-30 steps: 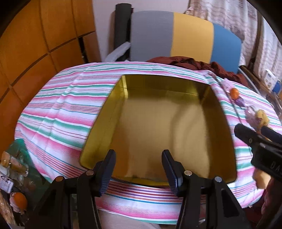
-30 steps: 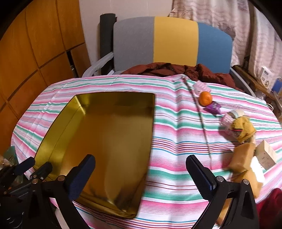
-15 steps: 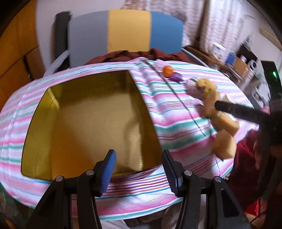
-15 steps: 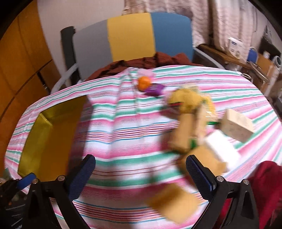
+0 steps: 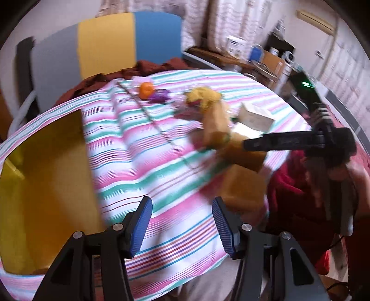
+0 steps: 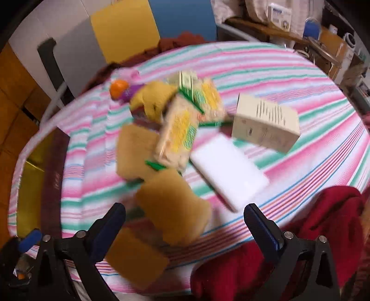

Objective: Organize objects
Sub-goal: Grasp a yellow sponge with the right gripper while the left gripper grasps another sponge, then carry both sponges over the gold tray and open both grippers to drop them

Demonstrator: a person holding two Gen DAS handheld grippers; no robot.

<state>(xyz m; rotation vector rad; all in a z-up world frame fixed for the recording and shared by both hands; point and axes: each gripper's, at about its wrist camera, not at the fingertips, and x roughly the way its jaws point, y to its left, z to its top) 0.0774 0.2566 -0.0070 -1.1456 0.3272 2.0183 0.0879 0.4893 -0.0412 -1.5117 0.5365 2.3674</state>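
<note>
A gold tin tray (image 5: 46,180) lies on the striped tablecloth (image 5: 143,148) at the left; its edge shows in the right wrist view (image 6: 30,185). A pile of objects lies to the right: tan sponges (image 6: 173,210), wrapped snack packs (image 6: 180,136), a beige box (image 6: 266,125), a white block (image 6: 229,166), a yellow cloth (image 6: 155,99), an orange ball (image 6: 118,87). My left gripper (image 5: 182,227) is open and empty above the cloth. My right gripper (image 6: 185,229) is open wide above the sponges, and shows in the left wrist view (image 5: 289,140).
A grey, yellow and blue chair (image 5: 106,44) stands behind the table with a dark red cloth (image 5: 148,68) on it. A red garment (image 6: 300,233) lies at the table's near right edge. Shelves with boxes (image 6: 279,14) stand at the back right.
Both grippers have swung right, away from the gold tray toward the pile of objects. The right gripper now hangs over the sponges. Both stay open.
</note>
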